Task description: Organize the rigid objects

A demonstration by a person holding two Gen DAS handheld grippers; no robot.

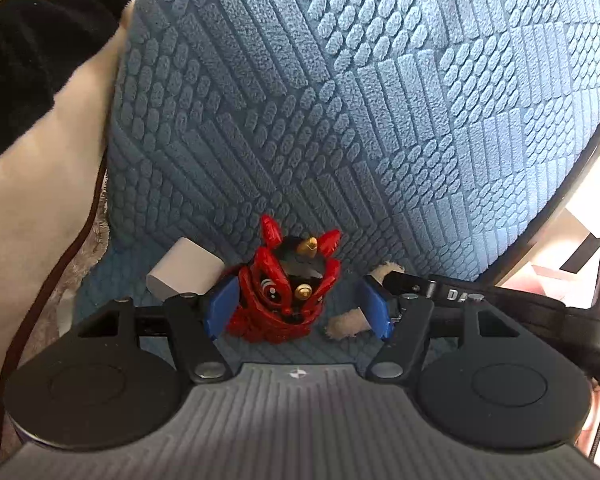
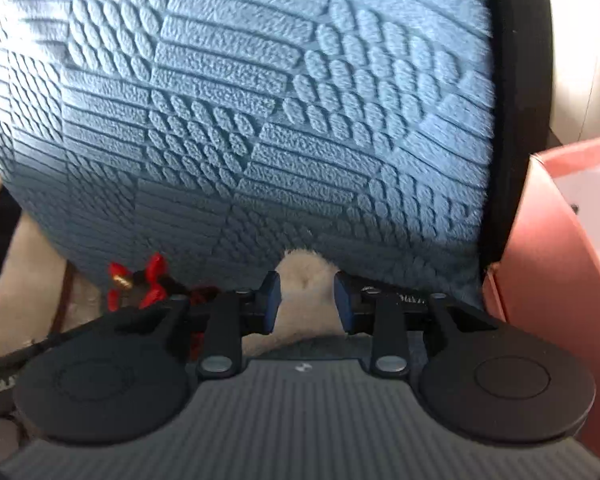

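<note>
- Currently both grippers hover low over a blue textured mat with a raised brick-and-pebble pattern (image 1: 340,80), pointing steeply down at it.
- Left gripper (image 1: 298,306): blue pads roughly half apart. A red and black toy figurine with gold horn and gold studs (image 1: 288,284) stands between them, close against the left pad (image 1: 222,306). There is a clear gap to the right pad, so it is bracketed, not clamped.
- The figurine sits on the mat's near edge, upright, red spikes pointing up.
- A small white rounded block (image 1: 184,268) lies on the mat just behind the left pad, beside the figurine; whether they touch cannot be told.
- A cream fuzzy scrap (image 1: 346,326) shows near the left gripper's right pad, on the mat.
- Right gripper (image 2: 307,300): pads narrow, with a cream plush piece (image 2: 304,276) in the gap. Pad contact cannot be told from the blurred view.
- In the right wrist view the figurine's red spikes (image 2: 140,280) show to the left, behind the right gripper's left finger link, partly hidden.
- A pink box with a pale inside (image 2: 560,240) sits at the mat's right edge, past a black rim (image 2: 516,120).
- Upper left of the left wrist view: black fabric (image 1: 28,64) and cream plush fabric (image 1: 40,208) beside the mat.
</note>
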